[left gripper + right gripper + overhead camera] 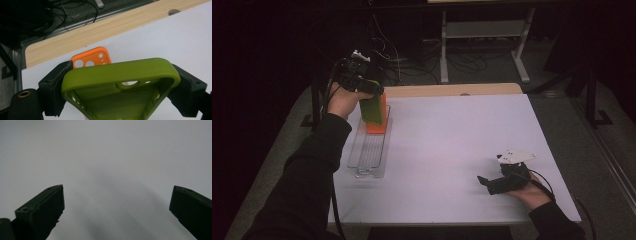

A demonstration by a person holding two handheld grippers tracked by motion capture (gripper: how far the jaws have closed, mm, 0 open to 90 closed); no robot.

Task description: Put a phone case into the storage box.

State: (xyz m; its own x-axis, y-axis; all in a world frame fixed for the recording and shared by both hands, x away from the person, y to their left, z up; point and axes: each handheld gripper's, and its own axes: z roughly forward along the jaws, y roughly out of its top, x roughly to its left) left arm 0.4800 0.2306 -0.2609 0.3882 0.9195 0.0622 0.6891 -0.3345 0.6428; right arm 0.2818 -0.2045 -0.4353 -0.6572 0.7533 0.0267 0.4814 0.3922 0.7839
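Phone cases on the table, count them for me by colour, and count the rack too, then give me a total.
Green phone case, held in the left claw: 1
Orange phone case, standing in the rack: 1
Clear rack: 1
Total: 3

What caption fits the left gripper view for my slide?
Left gripper clamps a green phone case above the white table, an orange phone case just behind.
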